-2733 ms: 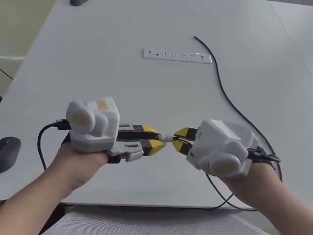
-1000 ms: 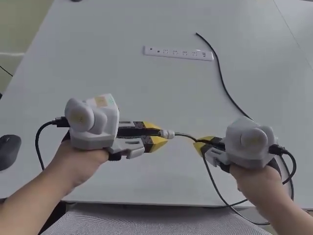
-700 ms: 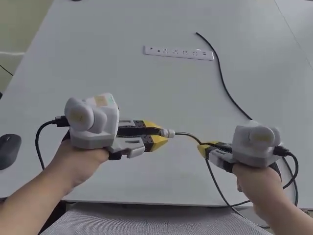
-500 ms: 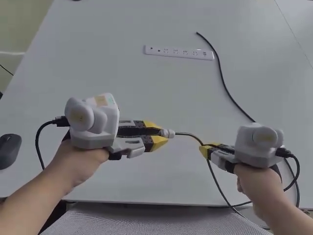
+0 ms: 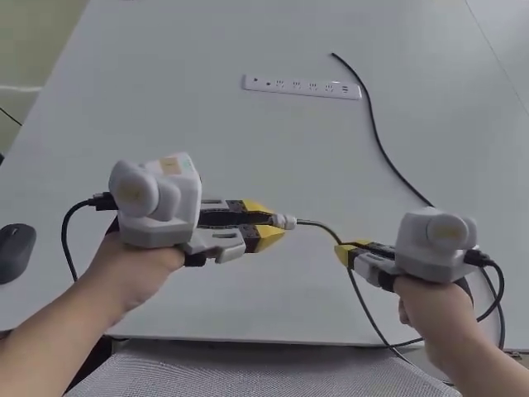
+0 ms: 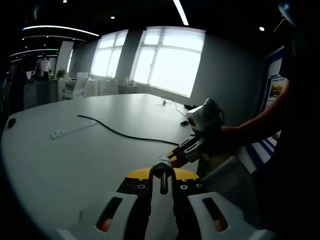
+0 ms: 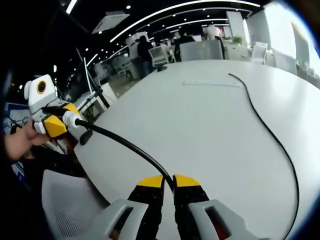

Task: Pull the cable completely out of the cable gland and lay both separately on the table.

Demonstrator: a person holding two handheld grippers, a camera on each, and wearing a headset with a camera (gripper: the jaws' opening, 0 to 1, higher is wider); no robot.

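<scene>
Workbench: a broad white table (image 5: 207, 124) in an open office with tall windows. A power strip (image 5: 302, 88) lies far ahead of both my jaws, a long black cord (image 5: 376, 136) trails across the top beyond my right jaws, and a mouse (image 5: 15, 248) sits off past my left hand.
Left gripper (image 5: 269, 230): my jaws are clamped together on the cable gland (image 5: 283, 222). Its pale end pokes just past my yellow tips, aimed at my other gripper.
Right gripper (image 5: 343, 251): my jaws are closed on the cable (image 5: 318, 227), with the black strand pinched right at my tips. These jaws stand apart from my left ones.
Cable: from my right tips it runs in a shallow arc to the mouth of the gland. Behind my right jaws the rest drops away past the table's near edge.
Left gripper view: the gland (image 6: 162, 167) sits between my tips (image 6: 161, 176), with a dark stem running back between the jaws. I cannot tell whether that stem is cable or gland body.
Right gripper view: the cable (image 7: 125, 145) leads from my tips (image 7: 168, 182) straight to the gland (image 7: 75, 121).
Height: both parts look held up off the table near its front edge.
Done, as I judge it: both ends are gripped, and a stretch of cable hangs between the jaws.
Left to do: the cable enters the gland, so it is not out. I must draw it fully clear, then lay the gland and the cable down apart on the table.
</scene>
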